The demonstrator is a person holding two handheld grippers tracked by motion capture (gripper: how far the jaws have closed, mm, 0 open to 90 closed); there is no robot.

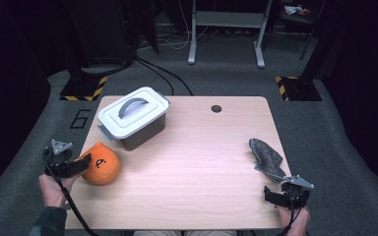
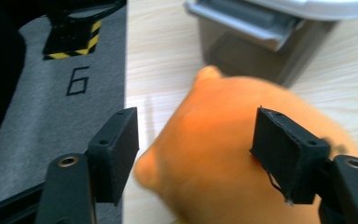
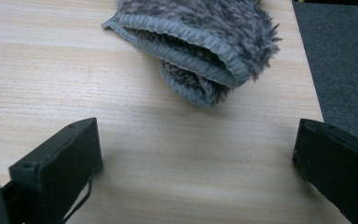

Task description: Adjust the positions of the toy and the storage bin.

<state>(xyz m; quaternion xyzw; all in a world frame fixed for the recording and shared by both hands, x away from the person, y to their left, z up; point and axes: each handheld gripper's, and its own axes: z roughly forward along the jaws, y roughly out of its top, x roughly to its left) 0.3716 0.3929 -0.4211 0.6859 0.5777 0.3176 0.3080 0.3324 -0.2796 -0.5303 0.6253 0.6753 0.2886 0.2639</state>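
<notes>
In the high view, the left gripper sits at the lower left of the frame, at the left edge of the wooden table, and its tips reach the orange plush toy that lies on the table just to its right. The left gripper view shows the jaws spread wide, one on each side of the toy, which bulges up between them in the middle and lower right of the frame; the right jaw lies against the toy's side, while the left jaw stands just beside it, over the table edge, so the toy is straddled and not clamped. Just behind the toy, toward the upper left of the high view, stands a grey box with a white lid and a grey handle; its latch end shows at the top of the left gripper view. The right gripper is at the lower right of the high view, near the table's front edge, with a grey fuzzy sock lying just beyond it. In the right gripper view its jaws are released and wide apart, with bare wood between them and the sock at the top centre, apart from both jaws.
</notes>
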